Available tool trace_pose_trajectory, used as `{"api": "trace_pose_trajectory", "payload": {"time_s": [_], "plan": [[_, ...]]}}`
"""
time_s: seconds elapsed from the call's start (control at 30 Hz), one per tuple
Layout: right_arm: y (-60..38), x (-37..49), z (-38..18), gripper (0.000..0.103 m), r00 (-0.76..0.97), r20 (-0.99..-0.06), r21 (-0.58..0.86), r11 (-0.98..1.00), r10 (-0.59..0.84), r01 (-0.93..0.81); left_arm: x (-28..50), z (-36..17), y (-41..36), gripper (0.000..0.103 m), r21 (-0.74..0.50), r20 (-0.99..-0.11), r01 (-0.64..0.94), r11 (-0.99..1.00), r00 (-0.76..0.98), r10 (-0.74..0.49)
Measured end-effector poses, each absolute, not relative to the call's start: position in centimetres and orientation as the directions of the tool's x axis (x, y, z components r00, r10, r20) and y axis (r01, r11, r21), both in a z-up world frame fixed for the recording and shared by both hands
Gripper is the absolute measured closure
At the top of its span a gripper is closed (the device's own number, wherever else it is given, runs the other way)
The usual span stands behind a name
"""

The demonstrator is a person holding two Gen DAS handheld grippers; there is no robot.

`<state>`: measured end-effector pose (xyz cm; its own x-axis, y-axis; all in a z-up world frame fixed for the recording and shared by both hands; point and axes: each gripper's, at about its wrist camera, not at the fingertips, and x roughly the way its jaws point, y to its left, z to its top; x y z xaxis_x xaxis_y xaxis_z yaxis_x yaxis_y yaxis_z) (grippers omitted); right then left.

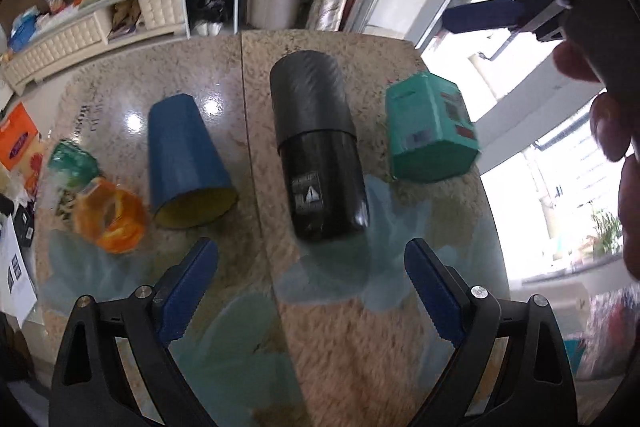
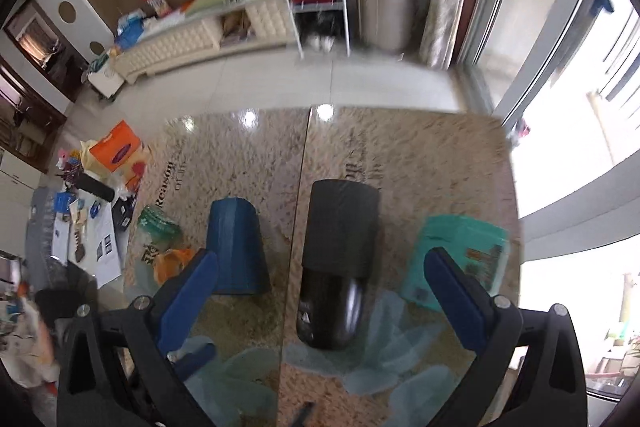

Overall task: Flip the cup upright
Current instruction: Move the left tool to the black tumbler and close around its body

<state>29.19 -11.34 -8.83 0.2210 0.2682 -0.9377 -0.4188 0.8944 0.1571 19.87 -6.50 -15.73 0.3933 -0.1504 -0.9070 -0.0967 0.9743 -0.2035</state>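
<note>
A blue cup (image 1: 182,159) with a yellow inside lies on its side on the speckled stone table (image 1: 328,347), its mouth toward me. It also shows in the right wrist view (image 2: 238,247). A black flask (image 1: 318,151) lies on its side just right of it and shows in the right wrist view too (image 2: 338,259). My left gripper (image 1: 312,291) is open and empty, just short of the flask. My right gripper (image 2: 322,299) is open and empty, its jaws on either side of the flask's near end, above the table.
A teal box (image 1: 430,127) lies right of the flask. An orange tape roll (image 1: 112,217) and a green packet (image 1: 72,163) sit left of the cup. An orange box (image 2: 118,151) and papers lie at the far left. The table edge runs along the right.
</note>
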Motion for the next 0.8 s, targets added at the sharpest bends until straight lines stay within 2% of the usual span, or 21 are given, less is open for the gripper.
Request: {"api": "trace_pose_trajectory", "payload": {"time_s": [0.2, 0.43, 0.8], "plan": [[-10.1, 32.9, -11.6, 0.000, 0.101, -0.967, 0.175, 0.894, 0.236, -0.413, 23.0, -18.5, -6.3, 0.012, -0.221, -0.926, -0.181, 0.958, 0.346, -0.148], [-9.5, 35.6, -14.2, 0.000, -0.014, -0.989, 0.142, 0.893, 0.150, -0.428, 24.5, -20.8, -6.5, 0.016, -0.238, -0.941, -0.203, 0.950, 0.290, -0.173], [-10.3, 37.9, -17.9, 0.000, -0.178, -0.978, 0.172, 0.899, 0.107, -0.402, 27.2, -22.2, -6.9, 0.017, -0.292, -0.942, -0.218, 0.931, 0.235, -0.240]]}}
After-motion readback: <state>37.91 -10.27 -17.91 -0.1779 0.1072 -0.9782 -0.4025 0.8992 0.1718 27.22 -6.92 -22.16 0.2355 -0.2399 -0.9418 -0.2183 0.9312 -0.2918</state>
